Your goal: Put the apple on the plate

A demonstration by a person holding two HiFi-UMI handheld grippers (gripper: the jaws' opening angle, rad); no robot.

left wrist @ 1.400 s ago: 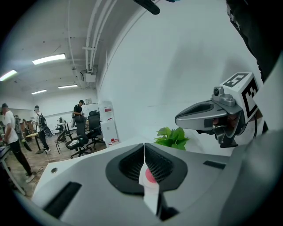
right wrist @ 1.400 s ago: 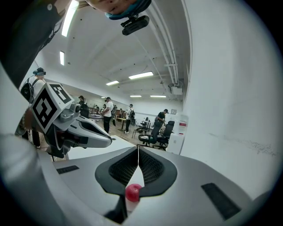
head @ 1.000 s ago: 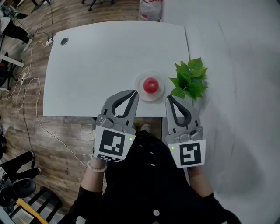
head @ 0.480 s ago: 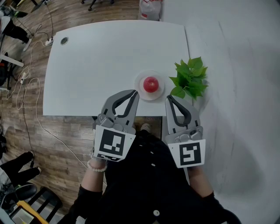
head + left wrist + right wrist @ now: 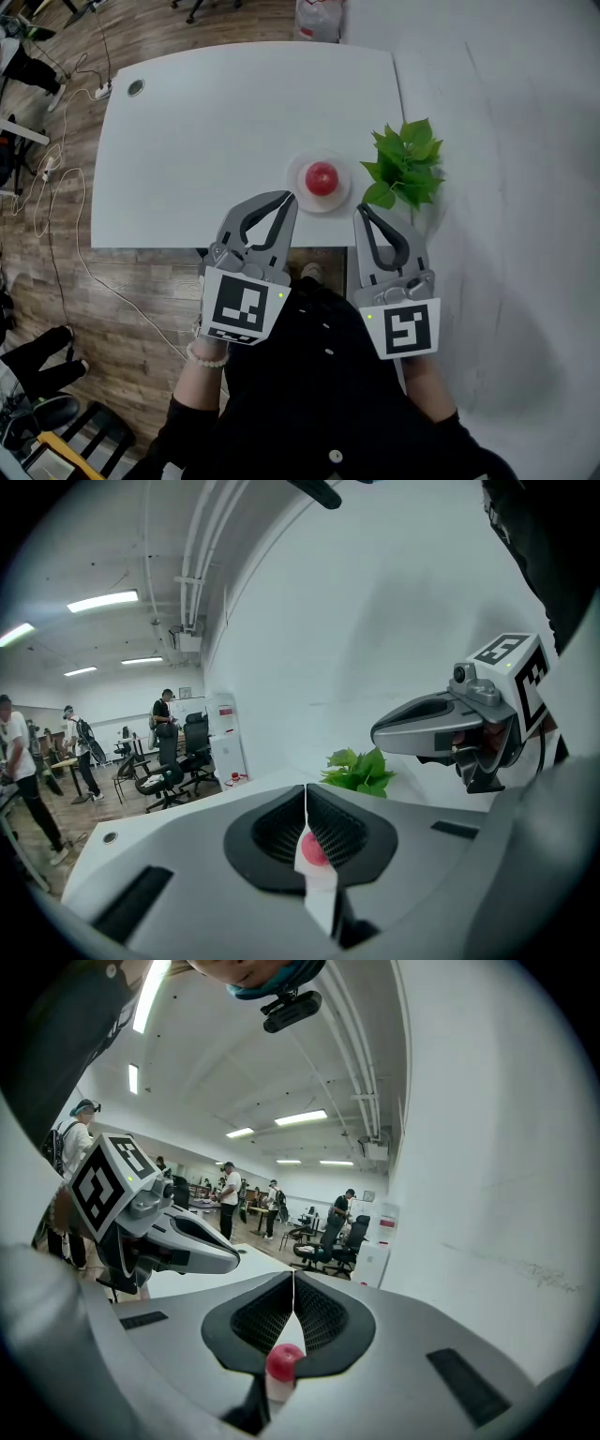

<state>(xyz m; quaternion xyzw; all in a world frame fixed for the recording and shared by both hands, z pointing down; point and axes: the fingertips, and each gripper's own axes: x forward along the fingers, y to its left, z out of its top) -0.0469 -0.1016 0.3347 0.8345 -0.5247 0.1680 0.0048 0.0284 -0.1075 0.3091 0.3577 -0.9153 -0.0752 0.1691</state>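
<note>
Two grippers, both empty. Left gripper (image 5: 290,198): jaws fully together, tips meeting, nothing between them. Right gripper (image 5: 361,211): same, tips touching, nothing gripped. Both hover at the near edge of the white table (image 5: 206,131), just short of the plate (image 5: 296,184).

Red apple (image 5: 322,177) sits on the small white plate, roughly centred, apart from both grippers. Green plant (image 5: 405,169) is just right of the plate, at the table's right edge by the white wall.

Writing: none readable. Each gripper's cube carries a black-and-white square marker, on the left one (image 5: 236,309) and on the right one (image 5: 406,329), pattern only, no letters. A white cabinet (image 5: 225,741) in the background has a red label, print too small to read.

Head view only: whole tabletop, a round grommet (image 5: 137,88) in its far left corner, cables (image 5: 56,216) on the wood floor, a bead bracelet (image 5: 206,356) on the left wrist, dark clothing below.

Gripper views only: an office behind the table, with people (image 5: 227,1199) standing, office chairs (image 5: 178,761) and ceiling strip lights (image 5: 103,600). Each gripper view shows the apple low behind its own closed jaws, plus the other gripper off to one side. Right gripper view also catches the head camera (image 5: 292,1009) overhead.
</note>
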